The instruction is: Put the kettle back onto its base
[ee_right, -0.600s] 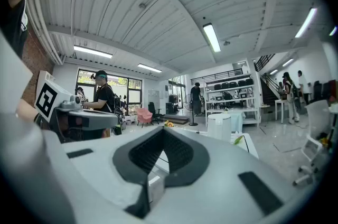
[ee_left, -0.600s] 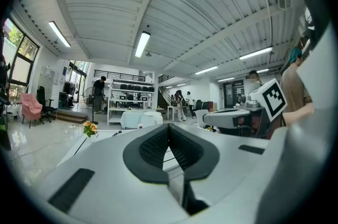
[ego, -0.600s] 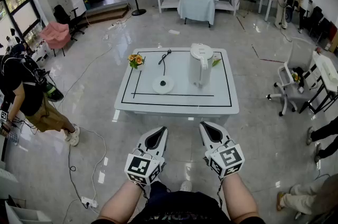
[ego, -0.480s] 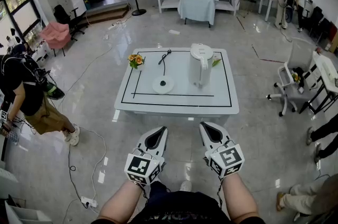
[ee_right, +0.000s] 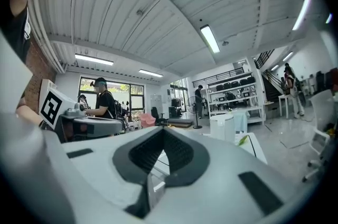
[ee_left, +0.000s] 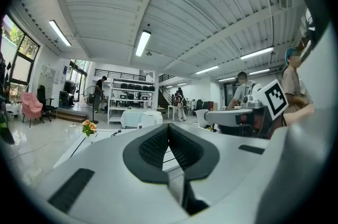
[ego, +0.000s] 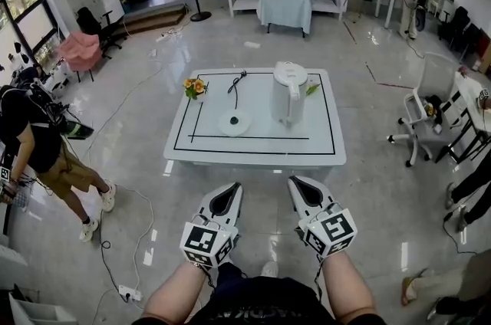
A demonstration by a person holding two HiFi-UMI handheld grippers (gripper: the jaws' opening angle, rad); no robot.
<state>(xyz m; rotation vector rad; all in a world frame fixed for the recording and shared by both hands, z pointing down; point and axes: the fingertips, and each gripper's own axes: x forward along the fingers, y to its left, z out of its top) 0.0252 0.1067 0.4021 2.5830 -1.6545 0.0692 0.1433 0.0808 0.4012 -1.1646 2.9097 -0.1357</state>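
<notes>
A white kettle (ego: 289,92) stands upright on the low white table (ego: 253,147), right of centre. Its round white base (ego: 235,122) lies to the kettle's left, with a black cord running to the table's far edge. The kettle also shows far ahead in the right gripper view (ee_right: 222,127). My left gripper (ego: 228,197) and right gripper (ego: 304,190) hang side by side in front of the table, well short of it. Both are shut with nothing between their jaws.
A small bunch of orange flowers (ego: 196,87) sits at the table's far left corner. A person (ego: 38,143) stands at the left, near cables on the floor. A white wheeled chair (ego: 426,113) is at the right. Shelving and a draped table (ego: 286,7) stand beyond.
The view has shifted slightly; the person at the left has stepped a little. Both grippers keep their place, and the kettle and base have not moved.
</notes>
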